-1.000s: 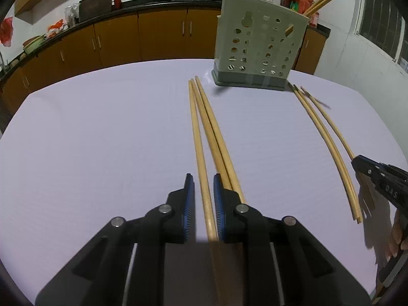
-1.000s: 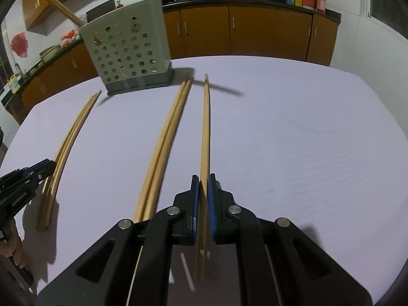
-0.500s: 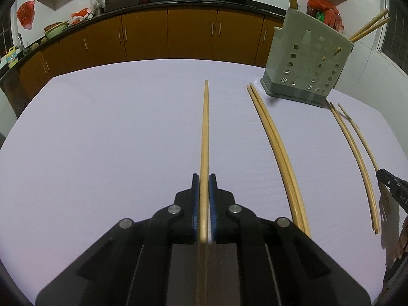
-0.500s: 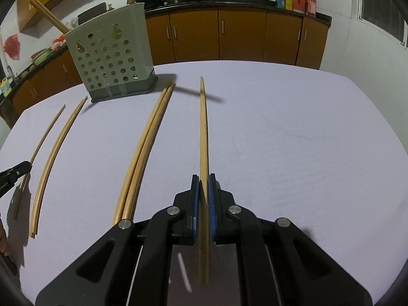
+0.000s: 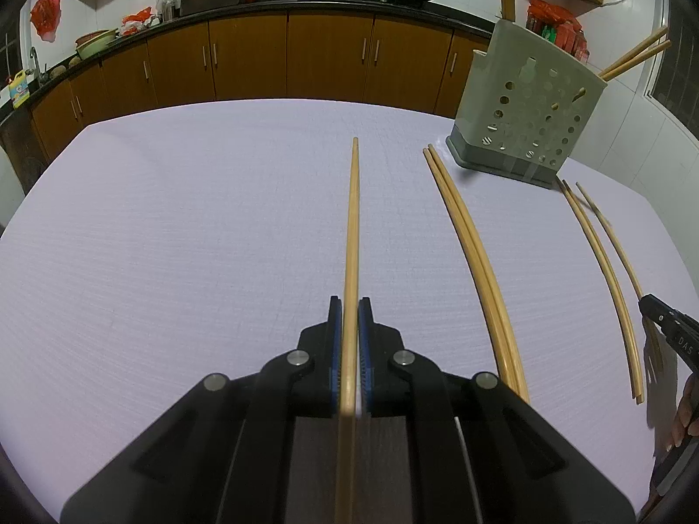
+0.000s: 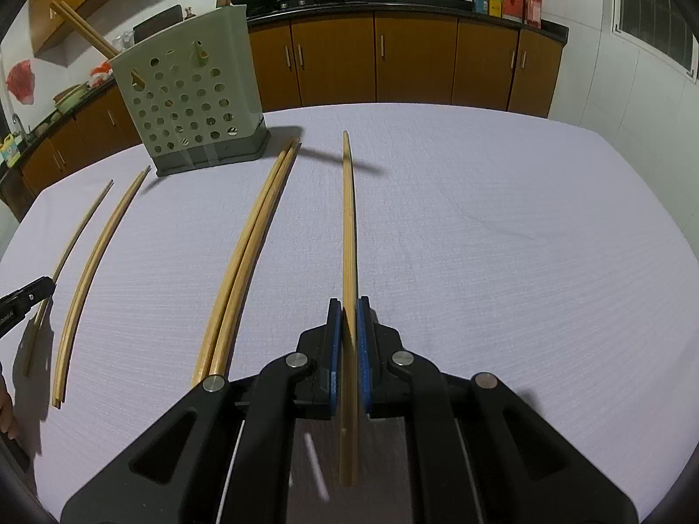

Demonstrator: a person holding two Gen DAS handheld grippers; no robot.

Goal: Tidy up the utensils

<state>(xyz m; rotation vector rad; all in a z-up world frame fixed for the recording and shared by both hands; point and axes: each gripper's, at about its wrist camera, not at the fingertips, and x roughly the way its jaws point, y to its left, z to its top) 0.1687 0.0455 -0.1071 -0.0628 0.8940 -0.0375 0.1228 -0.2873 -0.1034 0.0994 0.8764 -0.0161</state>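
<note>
My left gripper [image 5: 349, 305] is shut on a long wooden chopstick [image 5: 352, 227] that points straight ahead above the white table. My right gripper [image 6: 346, 305] is shut on another long chopstick [image 6: 348, 218], held the same way. A grey perforated utensil holder [image 5: 526, 109] stands at the table's far side with chopsticks sticking out; it also shows in the right wrist view [image 6: 192, 100]. A pair of chopsticks [image 5: 476, 257] lies on the table between the grippers, also in the right wrist view [image 6: 249, 253]. More chopsticks [image 5: 607, 270] lie further off.
The table [image 5: 174, 240] is covered in a white cloth. Brown kitchen cabinets [image 5: 306, 56] with woks and bottles on the counter run behind it. The other gripper's tip shows at the right edge [image 5: 668, 327] and at the left edge [image 6: 24, 301].
My left gripper closed on one chopstick of the group, lifted it and swung left away from the other two. My right gripper kept hold of its chopstick and rose slightly.
</note>
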